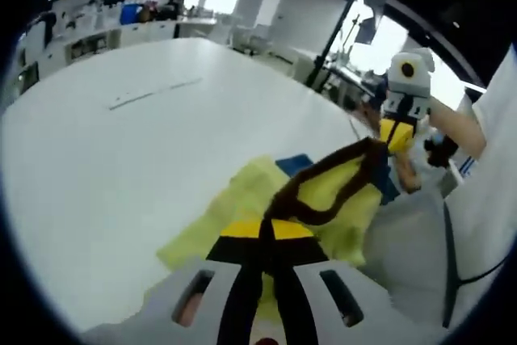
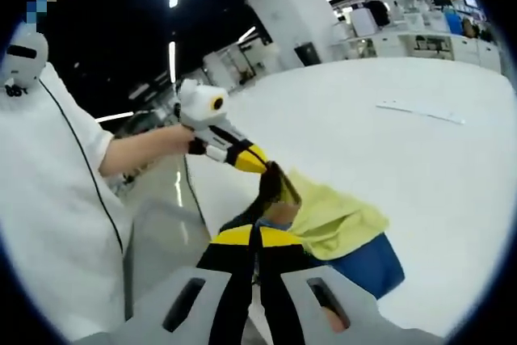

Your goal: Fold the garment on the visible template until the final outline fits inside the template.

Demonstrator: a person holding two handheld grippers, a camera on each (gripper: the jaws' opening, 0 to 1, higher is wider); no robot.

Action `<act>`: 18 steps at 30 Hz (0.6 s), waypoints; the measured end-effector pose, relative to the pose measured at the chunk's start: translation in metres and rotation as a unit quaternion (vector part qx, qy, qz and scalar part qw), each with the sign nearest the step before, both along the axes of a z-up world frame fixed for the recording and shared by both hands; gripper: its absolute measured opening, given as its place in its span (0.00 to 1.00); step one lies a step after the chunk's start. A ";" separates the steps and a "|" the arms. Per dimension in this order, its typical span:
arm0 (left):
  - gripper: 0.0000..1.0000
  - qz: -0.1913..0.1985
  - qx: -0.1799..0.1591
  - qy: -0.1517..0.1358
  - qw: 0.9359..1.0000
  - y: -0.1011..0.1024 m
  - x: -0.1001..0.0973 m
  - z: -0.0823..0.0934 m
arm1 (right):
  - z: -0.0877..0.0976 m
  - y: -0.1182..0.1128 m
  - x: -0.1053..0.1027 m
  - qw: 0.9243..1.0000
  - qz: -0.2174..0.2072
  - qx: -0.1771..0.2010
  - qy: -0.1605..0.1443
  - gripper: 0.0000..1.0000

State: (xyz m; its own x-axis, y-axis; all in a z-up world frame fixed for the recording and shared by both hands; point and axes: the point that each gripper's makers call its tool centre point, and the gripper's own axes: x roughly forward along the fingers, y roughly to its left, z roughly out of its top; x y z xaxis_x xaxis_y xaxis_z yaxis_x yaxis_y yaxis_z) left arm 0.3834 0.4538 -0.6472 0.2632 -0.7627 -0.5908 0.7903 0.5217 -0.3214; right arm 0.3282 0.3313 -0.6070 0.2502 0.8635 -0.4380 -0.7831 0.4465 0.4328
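On the white table (image 1: 121,159), a yellow garment (image 1: 242,208) with a dark brown trim (image 1: 323,191), lifted off the surface and stretched between both grippers. Beneath it, a blue template (image 2: 363,264), mostly covered by the cloth, just one corner showing in the left gripper view. Left gripper (image 1: 266,232) clenched on the brown trim, jaws pressed together; right gripper (image 2: 257,236) likewise closed on the garment's edge. In the left gripper view, the right gripper coming in from the right, yellow tip on the trim. In the right gripper view, a person's hand (image 2: 174,141) and white sleeve (image 2: 56,167) at the left. Far behind, shelves (image 1: 105,22) and clutter, too blurred to identify. Thin pale strip (image 1: 153,93) lying on the table, well apart from the garment.
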 end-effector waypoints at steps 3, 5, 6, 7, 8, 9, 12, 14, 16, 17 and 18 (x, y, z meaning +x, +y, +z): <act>0.00 0.008 -0.002 -0.009 1.000 0.005 -0.007 0.010 | -0.001 -0.003 0.003 1.000 -0.012 -0.007 -0.007 0.01; 0.00 0.012 -0.003 -0.013 1.000 0.009 -0.012 0.017 | -0.002 -0.005 0.003 1.000 -0.019 -0.015 -0.010 0.01; 0.00 0.014 -0.004 -0.014 1.000 0.011 -0.014 0.019 | -0.002 -0.006 0.004 1.000 -0.022 -0.018 -0.012 0.01; 0.00 0.016 -0.004 -0.015 1.000 0.012 -0.016 0.021 | -0.001 -0.006 0.004 0.999 -0.024 -0.018 -0.014 0.01; 0.00 0.019 -0.005 -0.017 1.000 0.014 -0.017 0.023 | 0.000 -0.007 0.004 0.999 -0.026 -0.017 -0.015 0.01; 0.00 0.023 -0.005 -0.018 1.000 0.016 -0.019 0.025 | 0.001 -0.007 0.004 0.999 -0.029 -0.016 -0.018 0.01; 0.00 0.031 -0.006 -0.024 0.999 0.019 -0.022 0.033 | 0.007 -0.006 0.003 0.999 -0.032 -0.014 -0.026 0.01; 0.00 0.038 -0.017 -0.027 0.999 0.019 -0.023 0.041 | 0.013 -0.005 0.003 0.999 -0.034 -0.010 -0.034 0.01; 0.00 0.046 -0.028 -0.031 0.998 0.019 -0.024 0.051 | 0.018 -0.004 0.003 0.998 -0.038 -0.006 -0.042 0.01; 0.00 0.050 -0.034 -0.036 0.998 0.019 -0.025 0.056 | 0.023 -0.004 0.004 0.998 -0.040 -0.004 -0.048 0.01; 0.00 0.052 -0.038 -0.038 0.997 0.019 -0.026 0.060 | 0.025 -0.004 0.004 0.998 -0.042 -0.002 -0.049 0.01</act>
State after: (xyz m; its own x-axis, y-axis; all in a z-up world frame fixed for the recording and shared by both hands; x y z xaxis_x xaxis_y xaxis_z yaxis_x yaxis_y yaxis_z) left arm 0.3579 0.4733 -0.5871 0.3858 -0.7702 -0.5079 0.7566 0.5792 -0.3035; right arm 0.3321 0.3270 -0.5822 0.3630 0.8358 -0.4118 -0.7818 0.5137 0.3534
